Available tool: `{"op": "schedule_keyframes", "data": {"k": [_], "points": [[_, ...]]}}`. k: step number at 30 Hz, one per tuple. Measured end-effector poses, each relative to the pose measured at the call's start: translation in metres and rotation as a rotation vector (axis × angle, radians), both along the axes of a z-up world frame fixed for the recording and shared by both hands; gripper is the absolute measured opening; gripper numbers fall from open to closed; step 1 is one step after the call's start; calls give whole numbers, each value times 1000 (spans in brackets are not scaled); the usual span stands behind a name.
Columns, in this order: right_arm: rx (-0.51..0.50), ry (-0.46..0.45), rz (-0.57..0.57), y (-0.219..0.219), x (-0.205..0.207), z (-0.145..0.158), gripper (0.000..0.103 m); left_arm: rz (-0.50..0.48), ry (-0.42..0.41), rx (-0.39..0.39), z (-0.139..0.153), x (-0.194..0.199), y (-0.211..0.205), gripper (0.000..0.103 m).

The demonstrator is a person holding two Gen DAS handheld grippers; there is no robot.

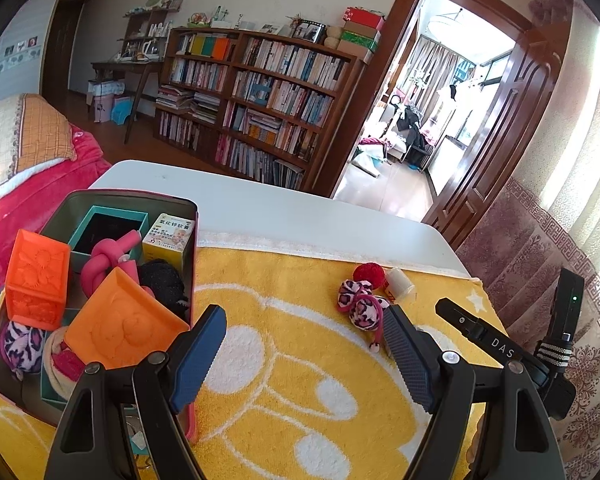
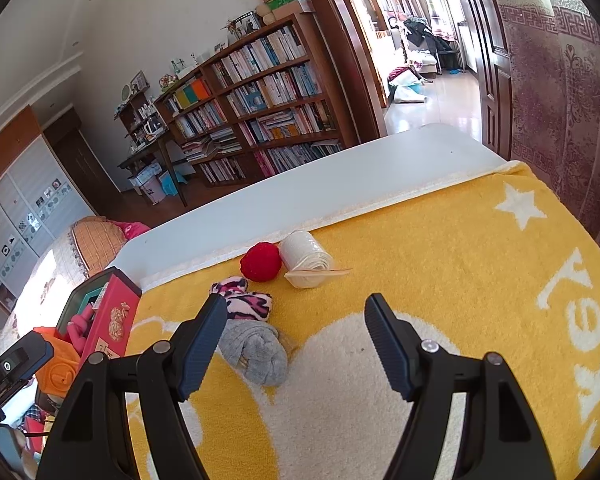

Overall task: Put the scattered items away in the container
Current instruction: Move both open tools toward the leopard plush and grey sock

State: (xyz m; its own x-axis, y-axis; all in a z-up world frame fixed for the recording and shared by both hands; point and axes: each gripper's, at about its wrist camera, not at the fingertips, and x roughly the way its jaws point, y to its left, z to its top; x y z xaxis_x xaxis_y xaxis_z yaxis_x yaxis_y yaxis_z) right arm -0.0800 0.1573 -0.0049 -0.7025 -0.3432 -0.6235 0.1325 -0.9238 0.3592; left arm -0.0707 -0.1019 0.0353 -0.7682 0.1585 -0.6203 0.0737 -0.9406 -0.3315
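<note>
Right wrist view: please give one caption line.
Open hand-held gripper above yellow towel with red ball, white roll and grey sock.

two orange blocks [image 1: 36, 280], one red ball [image 2: 261, 262]

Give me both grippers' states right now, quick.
Left gripper: open, nothing between the fingers.
Right gripper: open, holding nothing; the grey sock lies beside its left finger.
</note>
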Motion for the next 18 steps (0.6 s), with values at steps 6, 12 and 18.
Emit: {"op": "schedule_keyframes", "data": {"k": [6,12,18], "points": [[1,4,1,-1,1,0,79,-7,-20,-4,-7,-3,3,82],[-4,2,-6,-1,1,0,79,-7,-30,-3,-11,-5,3,82],[-9,0,-17,0,0,0,79,-7,-37,-16,-14,-5,6,83]]}}
